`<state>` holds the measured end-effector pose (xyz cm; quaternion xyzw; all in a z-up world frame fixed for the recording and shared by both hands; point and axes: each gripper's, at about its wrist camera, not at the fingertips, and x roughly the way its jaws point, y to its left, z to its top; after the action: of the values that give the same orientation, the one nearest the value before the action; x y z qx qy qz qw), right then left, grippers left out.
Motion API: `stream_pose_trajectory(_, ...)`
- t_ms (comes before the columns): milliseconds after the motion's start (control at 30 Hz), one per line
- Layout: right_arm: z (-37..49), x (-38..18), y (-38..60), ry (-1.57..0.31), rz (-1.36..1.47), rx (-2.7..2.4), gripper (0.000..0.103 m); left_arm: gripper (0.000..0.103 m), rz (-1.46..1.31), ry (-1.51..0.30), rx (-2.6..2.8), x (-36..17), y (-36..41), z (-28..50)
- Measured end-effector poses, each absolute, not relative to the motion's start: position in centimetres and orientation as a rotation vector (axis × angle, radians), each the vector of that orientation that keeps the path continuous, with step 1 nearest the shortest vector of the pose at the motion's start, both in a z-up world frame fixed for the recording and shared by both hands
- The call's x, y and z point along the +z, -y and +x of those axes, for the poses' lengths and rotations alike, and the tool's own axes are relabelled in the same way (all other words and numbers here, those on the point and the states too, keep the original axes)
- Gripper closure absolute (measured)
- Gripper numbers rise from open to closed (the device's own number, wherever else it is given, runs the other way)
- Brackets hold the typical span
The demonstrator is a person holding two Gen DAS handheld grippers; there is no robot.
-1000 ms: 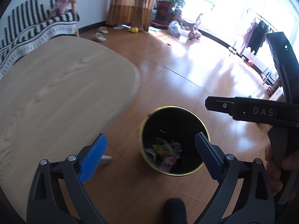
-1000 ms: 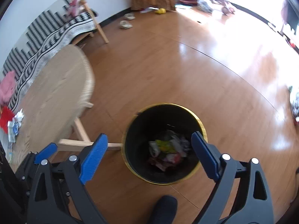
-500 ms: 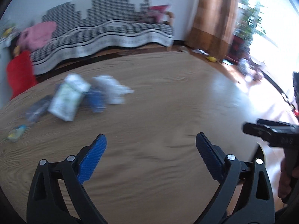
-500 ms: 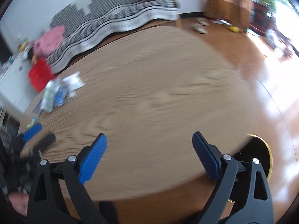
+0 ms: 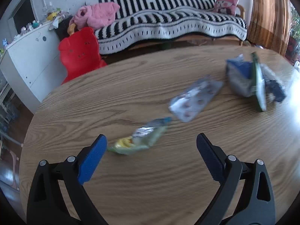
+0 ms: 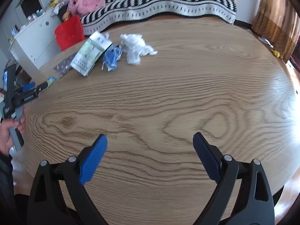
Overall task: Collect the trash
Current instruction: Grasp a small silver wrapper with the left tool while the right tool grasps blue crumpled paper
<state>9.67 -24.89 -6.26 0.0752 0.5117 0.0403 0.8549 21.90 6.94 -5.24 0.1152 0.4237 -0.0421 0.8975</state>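
Observation:
Trash lies on a round wooden table. In the left wrist view my open left gripper hovers just short of a yellow-green wrapper; beyond it lie a silver blister pack and a green and white box with blue wrappers. The right wrist view shows my open right gripper over bare table, with the box, a blue wrapper and crumpled white tissue far off at the back left. The left gripper shows there at the left edge, held by a hand.
A striped sofa with pink clothes stands behind the table. A red plastic chair and a white cabinet stand at the back left. Brown curtains hang at the right.
Both grippers have swung from above the black bin on the floor to over the table. The left one has moved further left, close to the trash items. Both stay open.

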Motion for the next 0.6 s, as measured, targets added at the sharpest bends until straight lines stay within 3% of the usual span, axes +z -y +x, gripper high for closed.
stream_pose_trajectory(167, 10.8, -7.0, 23.8, -1.087, 0.139, 0.111, 0.013, 0.01, 0.204, -0.935, -0.144, -6.5, -7.6, 23.9)
stream_pose_trajectory(233, 11.2, -7.2, 23.6, -1.088, 0.137, 0.116, 0.014, 0.018, 0.233, -0.921, -0.146, -6.9, -7.1, 23.8)
stream_pose_trajectory(333, 12.1, -7.3, 23.2, -1.085, 0.139, 0.123, 0.014, 0.059, 0.221, -0.909, -0.137, -6.8, -7.7, 24.0)
stream_pose_trajectory(400, 12.8, -7.1, 22.8, -1.073, 0.138, 0.133, 0.014, 0.075, 0.208, -0.906, -0.093, -6.7, -8.4, 24.0)
stream_pose_trajectory(433, 13.2, -6.9, 22.5, -1.059, 0.14, 0.136, 0.015, 0.093, 0.193, -0.902, -0.084, -6.5, -8.6, 23.7)
stream_pose_trajectory(600, 16.4, -6.3, 21.0, -1.014, 0.137, 0.136, 0.023, 0.096, 0.11, -0.905, -0.028, -4.9, -9.5, 22.0)
